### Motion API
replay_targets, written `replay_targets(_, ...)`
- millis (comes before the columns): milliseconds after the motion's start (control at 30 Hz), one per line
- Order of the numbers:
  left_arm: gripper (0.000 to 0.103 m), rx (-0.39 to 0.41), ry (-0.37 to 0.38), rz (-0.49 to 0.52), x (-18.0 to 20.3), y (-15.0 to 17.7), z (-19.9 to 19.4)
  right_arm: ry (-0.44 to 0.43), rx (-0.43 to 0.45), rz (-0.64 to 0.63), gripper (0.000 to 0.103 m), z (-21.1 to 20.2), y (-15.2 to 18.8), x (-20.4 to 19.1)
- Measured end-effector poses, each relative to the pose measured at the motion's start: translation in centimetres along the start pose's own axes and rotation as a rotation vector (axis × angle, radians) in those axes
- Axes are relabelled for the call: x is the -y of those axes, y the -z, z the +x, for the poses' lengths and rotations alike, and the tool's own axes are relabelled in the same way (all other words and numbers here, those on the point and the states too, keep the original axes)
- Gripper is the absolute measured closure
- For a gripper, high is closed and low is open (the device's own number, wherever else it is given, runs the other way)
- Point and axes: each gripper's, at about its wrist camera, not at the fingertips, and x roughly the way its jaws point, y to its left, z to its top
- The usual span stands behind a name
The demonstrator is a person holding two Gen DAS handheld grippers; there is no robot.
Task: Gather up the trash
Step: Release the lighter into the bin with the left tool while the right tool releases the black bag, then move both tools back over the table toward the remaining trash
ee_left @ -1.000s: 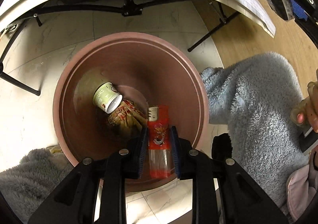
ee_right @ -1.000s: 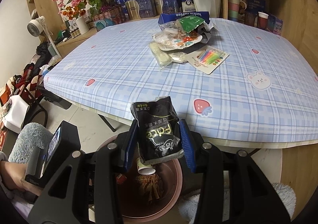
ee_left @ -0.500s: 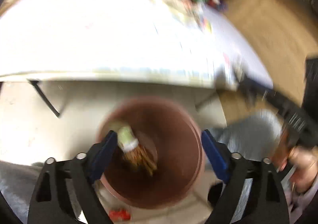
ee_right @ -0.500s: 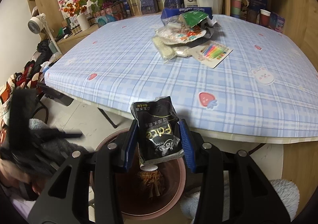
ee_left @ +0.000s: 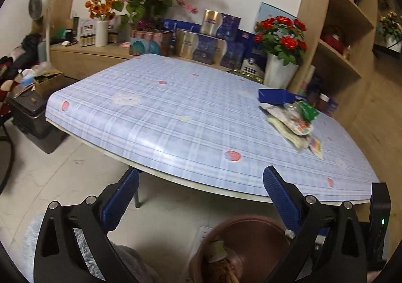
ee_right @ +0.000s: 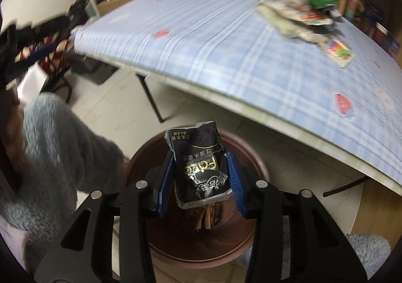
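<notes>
The right gripper (ee_right: 201, 181) is pinching a black packet (ee_right: 199, 170) directly over the bin (ee_right: 201, 255) below its jaws. The left gripper (ee_left: 198, 197) is spread, holding nothing. Beyond, trash (ee_left: 291, 117) is lying on the table (ee_left: 176, 117). Risk: releasing off-centre could be dropping the packet outside the rim.

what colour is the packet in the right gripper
Black packet with white and gold print, clearest in the right wrist view.
</notes>
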Motion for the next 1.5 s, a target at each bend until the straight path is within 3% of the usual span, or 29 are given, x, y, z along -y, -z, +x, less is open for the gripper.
replay_targets(333,0.006,-0.043,-0.032,0.016,-0.3,0.6,1.4,-0.022,-0.116,-0.153,0.058,2.7,1.4,-3.9)
replay_targets(433,0.006,-0.053,-0.036,0.010,-0.5,0.7,1.7,-0.045,-0.134,-0.170,0.051,3.0,1.7,-4.4)
replay_targets(500,0.006,-0.060,-0.040,0.006,-0.6,0.7,1.8,-0.056,-0.140,-0.184,0.038,3.0,1.8,-4.7)
replay_targets(533,0.006,-0.062,-0.042,0.003,-0.6,0.7,1.8,-0.051,-0.136,-0.190,0.026,2.9,1.9,-5.0)
replay_targets(567,0.006,-0.064,-0.043,0.002,-0.6,0.8,1.9,-0.041,-0.124,-0.195,0.018,2.7,1.9,-5.1)
replay_targets(667,0.006,-0.066,-0.045,0.003,-0.6,0.8,1.9,-0.001,-0.082,-0.186,0.006,2.0,1.7,-4.8)
replay_targets(967,0.006,-0.059,-0.045,0.024,-0.2,0.8,1.8,0.174,0.241,-0.052,0.006,-3.5,0.0,-0.8)
replay_targets(1233,0.006,-0.056,-0.051,0.038,0.1,0.7,1.9,0.234,0.347,0.095,0.006,-5.6,-0.3,3.1)
replay_targets(1500,0.006,-0.074,-0.057,0.079,1.0,1.0,2.4,0.210,0.381,0.236,0.006,-6.3,0.0,7.2)
